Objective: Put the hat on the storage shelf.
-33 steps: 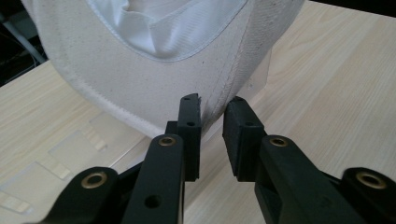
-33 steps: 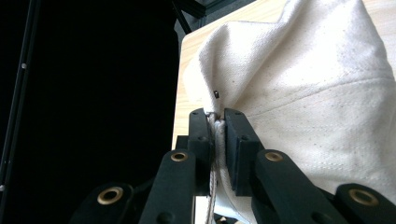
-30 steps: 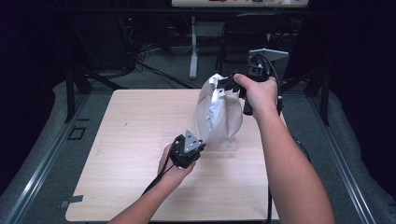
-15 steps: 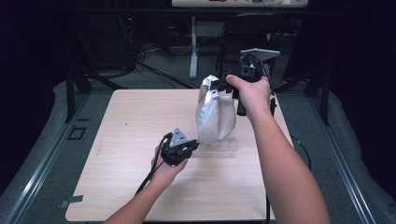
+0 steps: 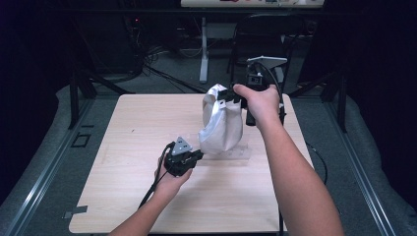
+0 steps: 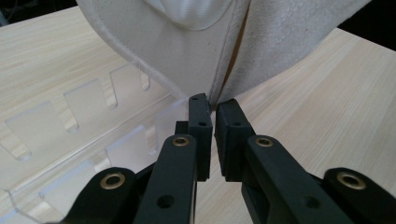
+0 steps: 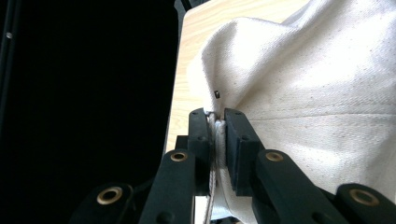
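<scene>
A white cloth bag (image 5: 221,128) hangs upright over the wooden table (image 5: 137,128), its bottom resting on a clear plastic slotted rack (image 5: 243,156). My right gripper (image 5: 228,96) holds it from above, shut on the top hem (image 7: 215,126), with the bag (image 7: 327,93) bulging to the right. My left gripper (image 5: 199,156) lies low at the bag's bottom left. Its jaws have just been closing and now stand together, with the bag's (image 6: 187,46) bottom fold pinched at the left gripper's (image 6: 214,100) tips. The rack (image 6: 70,121) lies just left of them.
Table edges run close on the right of the bag. Dark floor, cables and a chair frame (image 5: 260,29) lie beyond the far edge. Bare tabletop spreads to the left and front.
My left hand slid slightly left along the bag's bottom and sank a little. The bag has drawn in and hangs more upright. The right hand barely moved.
</scene>
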`<control>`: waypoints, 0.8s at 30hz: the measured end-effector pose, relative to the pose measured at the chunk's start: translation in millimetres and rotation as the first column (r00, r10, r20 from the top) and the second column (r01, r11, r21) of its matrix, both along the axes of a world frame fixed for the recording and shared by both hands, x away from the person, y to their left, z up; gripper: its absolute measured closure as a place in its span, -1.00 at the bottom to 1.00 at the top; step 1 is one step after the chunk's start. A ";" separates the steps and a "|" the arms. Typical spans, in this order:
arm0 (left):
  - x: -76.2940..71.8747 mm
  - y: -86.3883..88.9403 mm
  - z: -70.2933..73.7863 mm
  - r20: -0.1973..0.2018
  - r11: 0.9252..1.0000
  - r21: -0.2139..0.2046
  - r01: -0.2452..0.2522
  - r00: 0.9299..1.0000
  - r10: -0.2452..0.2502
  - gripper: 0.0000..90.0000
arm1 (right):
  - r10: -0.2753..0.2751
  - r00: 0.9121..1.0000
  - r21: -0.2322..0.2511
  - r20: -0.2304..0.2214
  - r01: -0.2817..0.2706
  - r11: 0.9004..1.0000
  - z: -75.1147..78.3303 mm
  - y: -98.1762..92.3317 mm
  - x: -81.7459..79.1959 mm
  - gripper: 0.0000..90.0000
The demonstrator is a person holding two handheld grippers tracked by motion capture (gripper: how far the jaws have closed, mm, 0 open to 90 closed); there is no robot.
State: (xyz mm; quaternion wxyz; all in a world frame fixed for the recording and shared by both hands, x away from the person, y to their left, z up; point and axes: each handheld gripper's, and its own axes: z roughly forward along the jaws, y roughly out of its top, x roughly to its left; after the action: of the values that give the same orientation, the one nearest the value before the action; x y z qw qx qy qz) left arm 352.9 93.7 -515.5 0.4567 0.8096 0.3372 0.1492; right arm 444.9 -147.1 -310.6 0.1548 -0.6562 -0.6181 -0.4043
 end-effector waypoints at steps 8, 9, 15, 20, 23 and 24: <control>-0.2 6.1 -9.8 -0.036 1.000 -0.021 -0.021 0.999 0.021 0.92 | 0.031 0.999 -0.016 -0.013 -0.031 0.999 -10.0 12.5 0.9 0.82; -0.2 6.0 -11.0 -0.034 1.000 -0.018 -0.022 0.999 0.022 0.92 | 0.038 0.999 -0.016 -0.015 -0.038 0.999 -11.1 13.5 1.1 0.82; -0.2 7.2 -14.7 -0.050 0.999 -0.016 -0.035 0.998 0.035 0.92 | 0.055 0.998 -0.024 -0.027 -0.056 0.998 -18.5 17.2 2.1 0.82; 0.7 8.8 -15.4 -0.080 0.999 -0.034 -0.034 0.996 0.031 0.92 | 0.064 0.998 -0.028 -0.022 -0.065 0.998 -20.7 21.4 2.1 0.82; 0.1 6.0 -17.5 -0.082 1.000 -0.009 -0.024 0.996 0.023 0.92 | 0.059 0.998 -0.032 -0.035 -0.060 0.998 -22.5 23.5 3.0 0.82; 0.2 5.3 -18.1 -0.088 1.000 0.003 -0.027 0.996 0.027 0.93 | 0.062 0.997 -0.039 -0.034 -0.063 0.997 -23.9 23.4 3.4 0.82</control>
State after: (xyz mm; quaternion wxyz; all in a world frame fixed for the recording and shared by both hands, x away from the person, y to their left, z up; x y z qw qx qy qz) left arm 353.2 99.0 -533.6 0.4385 0.8112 0.3677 0.1202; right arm 448.3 -123.7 -334.4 0.1644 -0.6459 -0.6437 -0.3761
